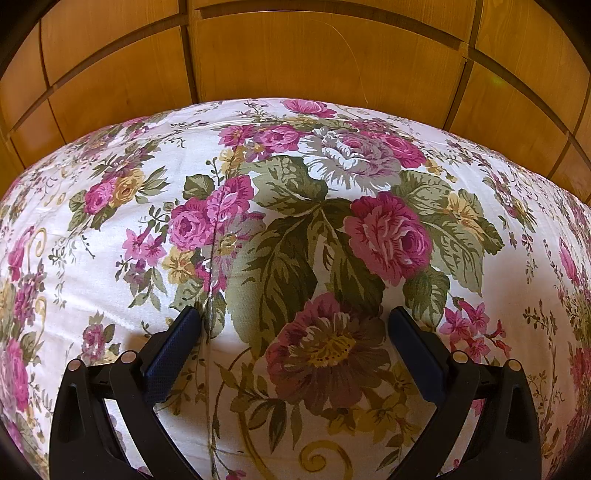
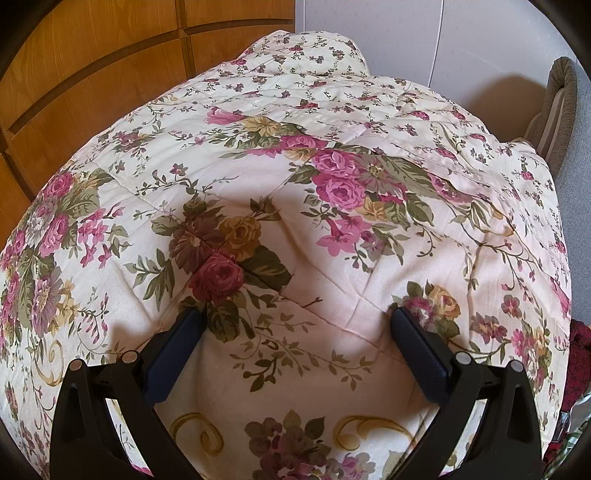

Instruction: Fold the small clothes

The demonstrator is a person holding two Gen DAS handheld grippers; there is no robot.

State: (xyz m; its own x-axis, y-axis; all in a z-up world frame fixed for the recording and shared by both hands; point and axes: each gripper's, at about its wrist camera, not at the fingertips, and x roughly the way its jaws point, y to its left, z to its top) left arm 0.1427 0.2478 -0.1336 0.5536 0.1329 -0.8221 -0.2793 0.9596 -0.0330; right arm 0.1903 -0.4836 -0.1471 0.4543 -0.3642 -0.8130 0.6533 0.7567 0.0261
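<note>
No small garment shows in either view. My left gripper [image 1: 294, 317] is open and empty, its dark blue pads [image 1: 173, 350] spread wide just above a floral bedspread [image 1: 110, 266] with pink roses and green leaves. My right gripper [image 2: 295, 317] is also open and empty, hovering close over the same quilted floral bedspread [image 2: 332, 266]. Both grippers point down at the bed surface.
Wooden wardrobe panels [image 1: 277, 55] stand behind the bed, and they also show at the left of the right wrist view [image 2: 92, 55]. A raised covered hump [image 2: 306, 51] lies at the bed's far end. A white wall [image 2: 406, 33], a grey chair [image 2: 565, 110] and dark red cloth [image 2: 580, 354] are at the right.
</note>
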